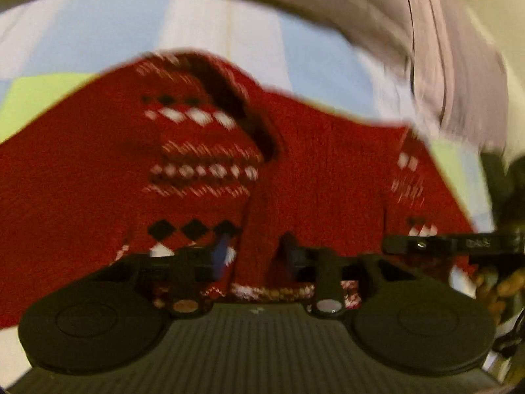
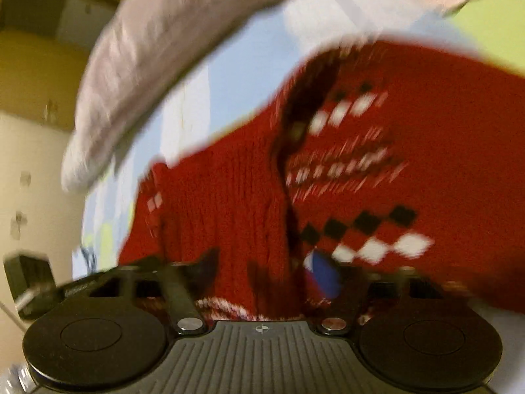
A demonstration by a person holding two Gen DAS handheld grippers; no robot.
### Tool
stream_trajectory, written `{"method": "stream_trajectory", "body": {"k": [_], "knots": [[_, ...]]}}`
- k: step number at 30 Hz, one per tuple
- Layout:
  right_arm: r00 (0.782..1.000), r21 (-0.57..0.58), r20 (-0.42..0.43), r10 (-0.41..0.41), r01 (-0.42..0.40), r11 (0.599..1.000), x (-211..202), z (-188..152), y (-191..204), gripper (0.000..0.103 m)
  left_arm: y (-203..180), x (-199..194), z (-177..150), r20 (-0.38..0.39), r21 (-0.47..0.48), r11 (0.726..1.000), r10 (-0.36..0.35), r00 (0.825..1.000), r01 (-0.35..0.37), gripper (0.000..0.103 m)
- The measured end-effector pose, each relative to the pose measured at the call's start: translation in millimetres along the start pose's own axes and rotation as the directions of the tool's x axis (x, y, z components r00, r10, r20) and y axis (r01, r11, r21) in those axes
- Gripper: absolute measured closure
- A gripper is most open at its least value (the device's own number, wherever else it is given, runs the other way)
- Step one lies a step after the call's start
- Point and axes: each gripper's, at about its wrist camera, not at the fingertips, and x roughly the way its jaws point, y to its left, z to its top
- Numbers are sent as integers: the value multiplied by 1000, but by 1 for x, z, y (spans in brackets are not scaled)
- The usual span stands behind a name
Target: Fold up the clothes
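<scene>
A red knit sweater [image 1: 328,170] with white and black diamond bands lies spread on a bed sheet, its dark neck opening facing away. It also fills the right wrist view [image 2: 229,203]. My left gripper [image 1: 254,256] has its jaws closed on the sweater's near hem. My right gripper [image 2: 262,279] also grips the near hem, with a fold of red knit between its fingers. Both views are blurred by motion. The other gripper's black body shows at the right edge of the left wrist view [image 1: 459,243].
The sheet [image 1: 229,26] is checked in pale blue, white and light green. A pinkish-white pillow or quilt [image 2: 157,52] lies along the far side of the bed. A yellowish wall [image 2: 29,92] stands behind it.
</scene>
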Motion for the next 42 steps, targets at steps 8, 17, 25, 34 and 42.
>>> {"method": "stream_trajectory", "body": {"k": [8,17,25,34,42], "knots": [[1000,-125,17,10,-8,992,-9,44,18,93,-3,-32,125,342,-87,988,-94,935,131,85],[963,-120,267,-37,71,990,-55,58,8,14,43,-58,72,358,-189,982,55,932,15,57],[976,59,194,-97,88,994,-98,-80,-59,24,91,-101,-166,37,-333,937,124,992,-104,65],[990,258,79,-118,94,961,-168,-243,-91,34,62,-141,-322,14,-508,861,35,999,-23,62],[994,246,90,-60,37,969,-149,-297,-83,39,46,-125,-325,86,-465,881,-51,995,86,99]]}}
